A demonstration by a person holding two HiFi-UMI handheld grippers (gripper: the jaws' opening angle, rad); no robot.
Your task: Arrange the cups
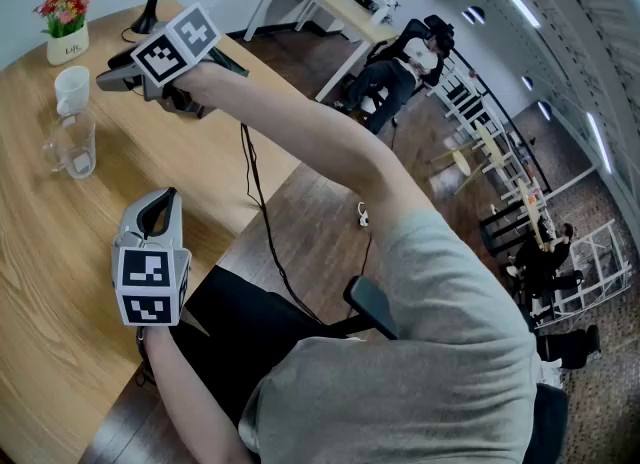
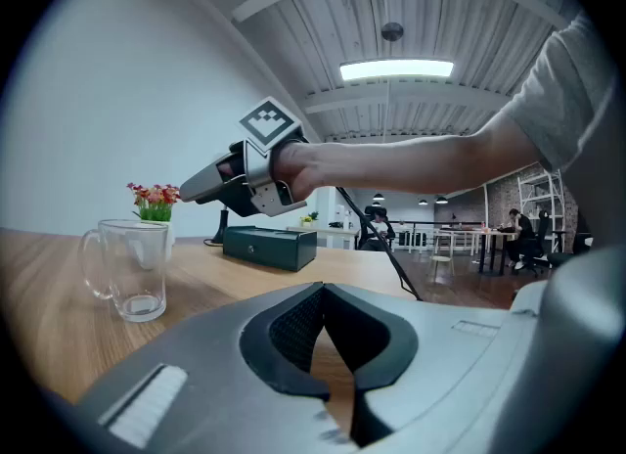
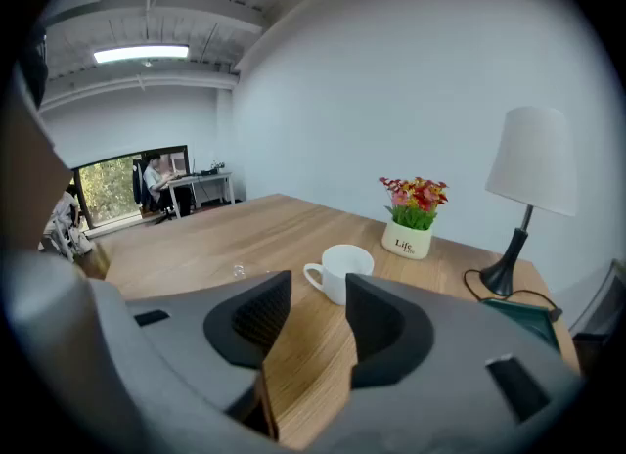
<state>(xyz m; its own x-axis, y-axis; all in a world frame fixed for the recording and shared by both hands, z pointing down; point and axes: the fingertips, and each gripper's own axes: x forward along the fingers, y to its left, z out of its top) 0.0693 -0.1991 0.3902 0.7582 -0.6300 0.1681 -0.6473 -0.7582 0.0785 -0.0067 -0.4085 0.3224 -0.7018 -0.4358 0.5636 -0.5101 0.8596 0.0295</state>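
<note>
A white handled cup (image 1: 72, 87) stands on the wooden table (image 1: 40, 252), with a clear glass mug (image 1: 72, 144) just in front of it. My right gripper (image 1: 106, 79) hovers to the right of the white cup (image 3: 342, 271). It points down at the cup, which sits just beyond its tips. This right gripper (image 3: 318, 295) is open with nothing between its jaws. My left gripper (image 1: 170, 195) is nearer the table's front edge, some way from the glass mug (image 2: 132, 266). The left gripper's (image 2: 323, 291) tips meet and hold nothing.
A small pot of red and yellow flowers (image 1: 66, 34) and a white table lamp (image 3: 528, 198) stand at the back of the table. A dark green box (image 2: 269, 245) lies near the lamp. A black cable (image 1: 255, 192) hangs off the table edge. People sit at desks (image 1: 400, 62) far behind.
</note>
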